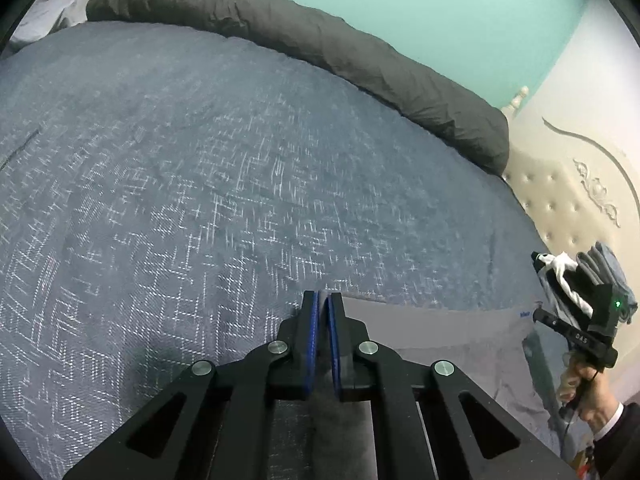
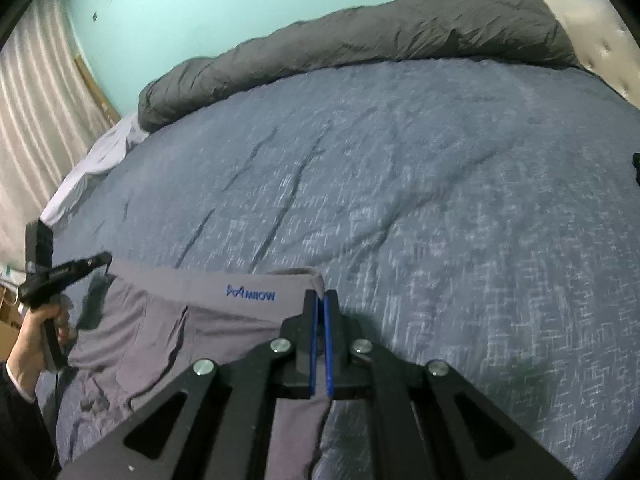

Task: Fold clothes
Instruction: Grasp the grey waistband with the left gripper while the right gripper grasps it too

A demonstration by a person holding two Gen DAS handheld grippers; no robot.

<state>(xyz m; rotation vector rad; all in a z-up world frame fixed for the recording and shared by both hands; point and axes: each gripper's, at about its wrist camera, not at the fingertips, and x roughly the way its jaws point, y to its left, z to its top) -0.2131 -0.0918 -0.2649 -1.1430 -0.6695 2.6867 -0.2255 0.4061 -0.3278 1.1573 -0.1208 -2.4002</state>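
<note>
Item: grey shorts [image 2: 168, 320], lying at the near edge of the blue bedspread [image 2: 400, 180]; waistband print in blue, seen reversed, which I read as roughly "MIIOW" beside a small logo; my left gripper [image 1: 323, 300] has its blue pads pinched together on the waistband's left end; my right gripper [image 2: 321, 298] is likewise clamped on the right end; rolled dark grey duvet [image 2: 360, 36] along the far side; folded clothes stack [image 1: 600, 276] at far right.

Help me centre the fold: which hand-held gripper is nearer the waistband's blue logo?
Right. The right hand-held gripper pinches the waistband just beside the blue logo; the left hand-held gripper holds the waistband's far end.
</note>
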